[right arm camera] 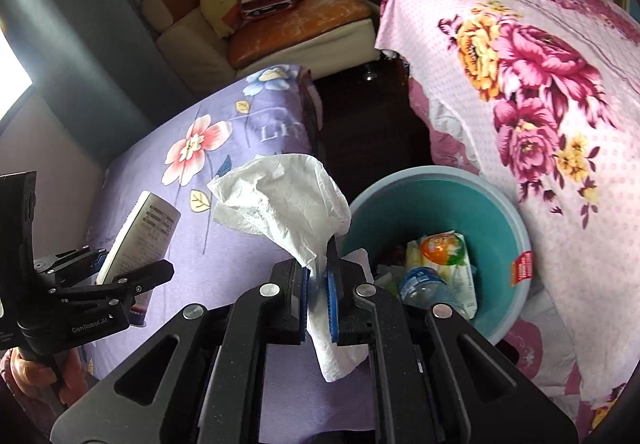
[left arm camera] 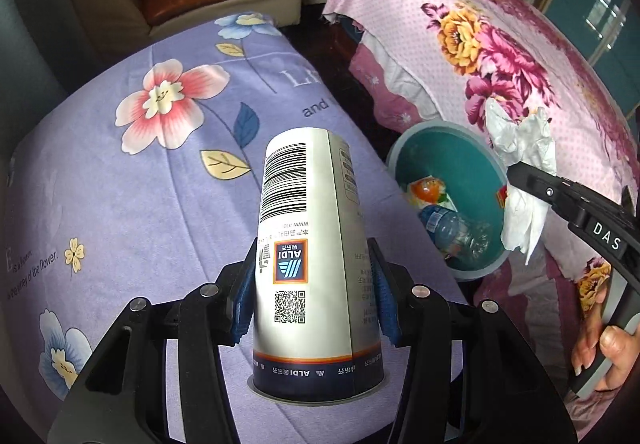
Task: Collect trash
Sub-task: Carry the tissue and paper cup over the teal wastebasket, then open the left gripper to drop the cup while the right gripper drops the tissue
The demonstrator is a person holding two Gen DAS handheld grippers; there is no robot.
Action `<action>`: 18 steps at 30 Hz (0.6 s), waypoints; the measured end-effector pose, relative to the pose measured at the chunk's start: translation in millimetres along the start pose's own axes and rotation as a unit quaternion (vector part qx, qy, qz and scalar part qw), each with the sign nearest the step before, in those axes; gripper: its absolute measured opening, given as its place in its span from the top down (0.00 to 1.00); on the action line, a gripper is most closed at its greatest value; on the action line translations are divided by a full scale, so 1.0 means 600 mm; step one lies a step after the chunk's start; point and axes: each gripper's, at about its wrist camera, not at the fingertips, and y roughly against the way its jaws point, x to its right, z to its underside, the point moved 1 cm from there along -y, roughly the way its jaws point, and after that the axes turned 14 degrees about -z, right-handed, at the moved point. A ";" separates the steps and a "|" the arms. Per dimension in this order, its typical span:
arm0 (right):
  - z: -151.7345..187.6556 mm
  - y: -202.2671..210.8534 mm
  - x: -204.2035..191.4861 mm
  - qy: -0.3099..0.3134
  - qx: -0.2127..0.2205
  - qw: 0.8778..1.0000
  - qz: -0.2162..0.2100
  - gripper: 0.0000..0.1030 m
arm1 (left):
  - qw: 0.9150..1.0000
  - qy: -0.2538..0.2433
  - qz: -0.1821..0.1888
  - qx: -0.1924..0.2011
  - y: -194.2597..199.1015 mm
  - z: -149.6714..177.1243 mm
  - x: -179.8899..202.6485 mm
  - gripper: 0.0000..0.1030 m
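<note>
My left gripper (left arm camera: 314,284) is shut on an upside-down white ALDI paper cup (left arm camera: 308,264), held over the purple flowered bedding (left arm camera: 120,183). The cup also shows in the right wrist view (right arm camera: 140,240). My right gripper (right arm camera: 318,276) is shut on a crumpled white tissue (right arm camera: 288,203), held at the left rim of the teal trash bin (right arm camera: 500,219). In the left wrist view the tissue (left arm camera: 524,147) hangs at the bin's right rim (left arm camera: 408,147). The bin holds a plastic bottle (left arm camera: 452,232) and an orange snack wrapper (left arm camera: 430,189).
A pink flowered quilt (left arm camera: 500,55) lies right of the bin, with a dark gap of floor (right arm camera: 360,123) between the two beds. A sofa with cushions (right arm camera: 280,23) and a bag stands at the back.
</note>
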 end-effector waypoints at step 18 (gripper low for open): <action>0.014 0.065 0.151 -0.075 0.040 0.996 0.042 0.93 | 0.994 -0.101 0.032 0.004 -0.042 -0.053 0.224 0.51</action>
